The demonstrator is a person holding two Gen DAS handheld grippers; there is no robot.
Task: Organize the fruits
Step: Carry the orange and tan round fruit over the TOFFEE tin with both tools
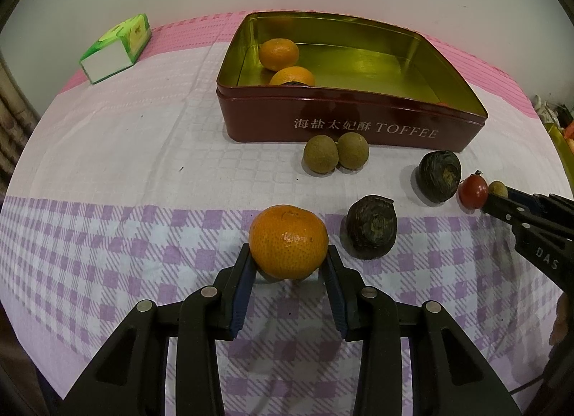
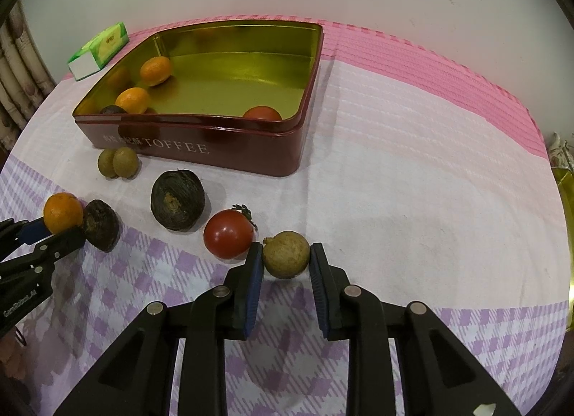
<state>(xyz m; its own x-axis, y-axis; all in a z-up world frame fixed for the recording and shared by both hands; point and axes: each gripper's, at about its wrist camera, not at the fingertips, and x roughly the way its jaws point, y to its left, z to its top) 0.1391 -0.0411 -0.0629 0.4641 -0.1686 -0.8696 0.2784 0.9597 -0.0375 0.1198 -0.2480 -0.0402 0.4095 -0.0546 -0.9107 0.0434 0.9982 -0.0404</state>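
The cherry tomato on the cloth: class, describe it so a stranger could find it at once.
Start at the red toffee tin, then come forward across the checked tablecloth. The cherry tomato lies just left of the right gripper. It is the only glossy red fruit with a green stem outside the tin.

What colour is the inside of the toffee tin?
Shiny gold inside the tin, dark red outside; the right wrist view shows it best.
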